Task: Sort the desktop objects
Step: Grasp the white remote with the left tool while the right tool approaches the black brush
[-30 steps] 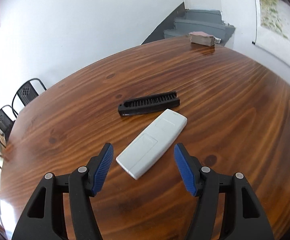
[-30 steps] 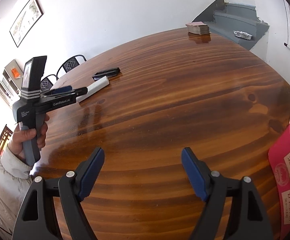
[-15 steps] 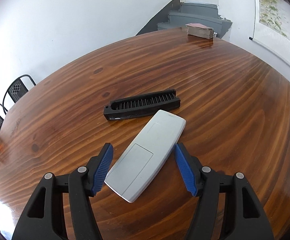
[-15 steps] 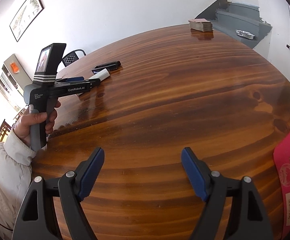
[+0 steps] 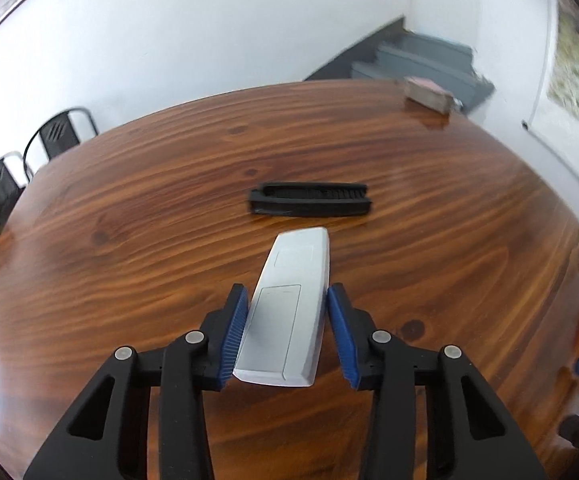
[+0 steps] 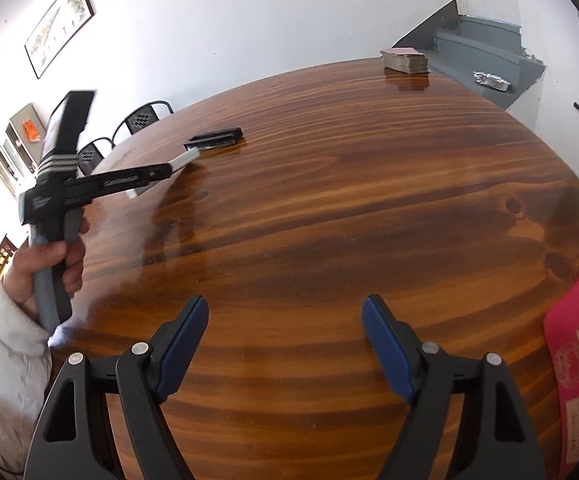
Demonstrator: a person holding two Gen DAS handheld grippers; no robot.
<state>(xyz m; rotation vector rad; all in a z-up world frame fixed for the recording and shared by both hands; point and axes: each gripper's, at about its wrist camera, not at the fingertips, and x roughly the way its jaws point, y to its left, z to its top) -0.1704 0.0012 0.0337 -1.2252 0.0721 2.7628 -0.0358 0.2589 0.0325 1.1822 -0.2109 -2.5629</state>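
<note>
- Closing in from the left wrist view: the left gripper (image 5: 287, 330) tilts down toward the table (image 5: 129, 240), its jaws closing around the white remote (image 5: 289, 312).
- The left blue ribbed pad (image 5: 235, 334) sits right against the remote's edge; the right pad looks just beside the other edge, and I cannot tell whether it touches.
- The remote is a long, smooth, pale slab with rounded corners, back side up, with a rectangular cover panel outlined near the pads; its far end points at the black comb (image 5: 309, 199).
- That comb lies flat just beyond the remote, apart from it: a long, dark bar with a row of fine teeth.
- The table is glossy, reddish wood with strong dark grain and a curved edge; a stack of cards (image 5: 427, 94) rests at its far rim, blurred.
- Over to the right wrist view: the right gripper (image 6: 285, 346) hangs above bare wood, angled down, its 2 smooth blue pads (image 6: 181, 346) standing wide apart with nothing between them.
- At far left a hand (image 6: 49, 264) in a pale padded sleeve (image 6: 5, 364) grips the grey handle of the other tool, whose black fingers reach to the remote (image 6: 185, 158) beside the comb (image 6: 213, 139).
- A red box (image 6: 577, 376) with printed labels sits at the right edge; its contents are not visible.
- The card stack (image 6: 404, 60) sits at the far rim, and 2 black metal chairs (image 6: 143, 118) stand behind the table.
</note>
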